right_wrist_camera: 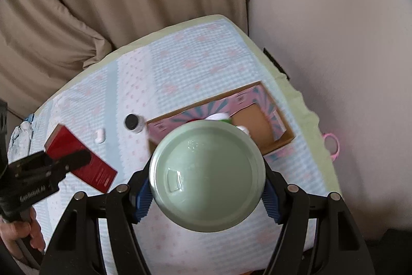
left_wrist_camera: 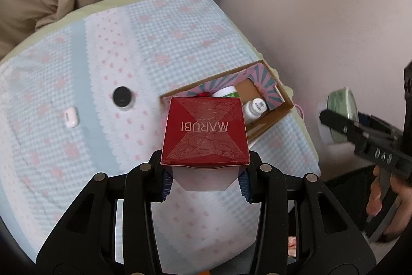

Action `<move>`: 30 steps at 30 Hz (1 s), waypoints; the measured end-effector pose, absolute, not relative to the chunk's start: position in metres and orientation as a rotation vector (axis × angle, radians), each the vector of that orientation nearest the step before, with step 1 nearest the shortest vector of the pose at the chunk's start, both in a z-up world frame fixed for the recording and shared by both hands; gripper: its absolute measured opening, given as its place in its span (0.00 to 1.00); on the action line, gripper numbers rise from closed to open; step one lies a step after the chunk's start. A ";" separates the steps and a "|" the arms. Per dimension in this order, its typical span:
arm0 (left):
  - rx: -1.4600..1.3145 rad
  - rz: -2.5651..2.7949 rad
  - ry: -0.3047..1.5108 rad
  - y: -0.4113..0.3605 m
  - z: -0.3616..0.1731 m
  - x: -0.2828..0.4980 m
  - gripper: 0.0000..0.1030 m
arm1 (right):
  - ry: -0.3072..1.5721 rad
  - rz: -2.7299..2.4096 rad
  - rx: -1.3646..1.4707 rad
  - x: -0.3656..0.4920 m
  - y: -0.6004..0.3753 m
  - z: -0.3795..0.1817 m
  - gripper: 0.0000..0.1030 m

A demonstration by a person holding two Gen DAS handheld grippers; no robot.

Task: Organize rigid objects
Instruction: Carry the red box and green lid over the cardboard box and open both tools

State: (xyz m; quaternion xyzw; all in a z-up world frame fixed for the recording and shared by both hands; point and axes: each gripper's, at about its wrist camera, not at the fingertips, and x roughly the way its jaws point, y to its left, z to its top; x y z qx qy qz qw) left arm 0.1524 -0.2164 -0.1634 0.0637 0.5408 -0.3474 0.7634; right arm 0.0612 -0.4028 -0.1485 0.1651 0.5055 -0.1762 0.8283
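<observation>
My left gripper is shut on a red MARUBI box and holds it above the cloth, just in front of the open cardboard box. The red box also shows in the right wrist view. My right gripper is shut on a pale green round tin, held above the cloth near the cardboard box. The tin also shows at the right of the left wrist view. The cardboard box holds two white bottles and a red item.
A black-capped jar and a small white earbud case lie on the patterned cloth left of the cardboard box. Beige curtains hang behind, a pale wall stands to the right. A pink ring hangs off the table's right edge.
</observation>
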 end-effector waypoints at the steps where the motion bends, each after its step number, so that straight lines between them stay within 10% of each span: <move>1: 0.139 -0.752 1.183 -0.227 -0.167 0.152 0.36 | 1.079 -0.374 0.353 0.064 -0.415 -0.151 0.64; 30: 0.319 -0.617 1.440 -0.354 -0.341 0.185 0.36 | 1.339 -0.247 0.458 0.161 -0.555 -0.318 0.64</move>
